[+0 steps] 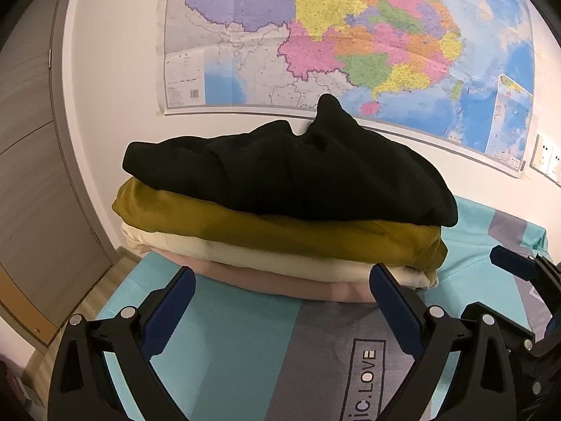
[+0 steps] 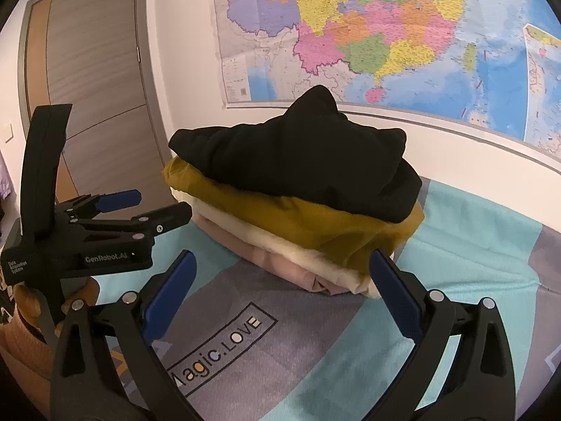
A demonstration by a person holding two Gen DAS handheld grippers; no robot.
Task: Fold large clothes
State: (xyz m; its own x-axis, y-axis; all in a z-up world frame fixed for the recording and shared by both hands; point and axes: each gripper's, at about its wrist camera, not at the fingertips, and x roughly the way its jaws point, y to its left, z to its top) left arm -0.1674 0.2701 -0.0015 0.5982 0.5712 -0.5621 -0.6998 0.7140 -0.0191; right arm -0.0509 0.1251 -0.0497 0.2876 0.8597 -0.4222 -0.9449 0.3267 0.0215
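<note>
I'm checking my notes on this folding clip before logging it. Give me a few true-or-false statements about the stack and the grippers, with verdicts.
1. The black garment lies on top of the stack. True.
2. The mustard garment is at the bottom. False: it lies second from the top, above a cream garment and a pink garment.
3. The left gripper is clamped on cloth. False: its jaws are open and empty.
4. The right gripper is open. True.
5. A map hangs on the wall behind the stack. True.
</note>
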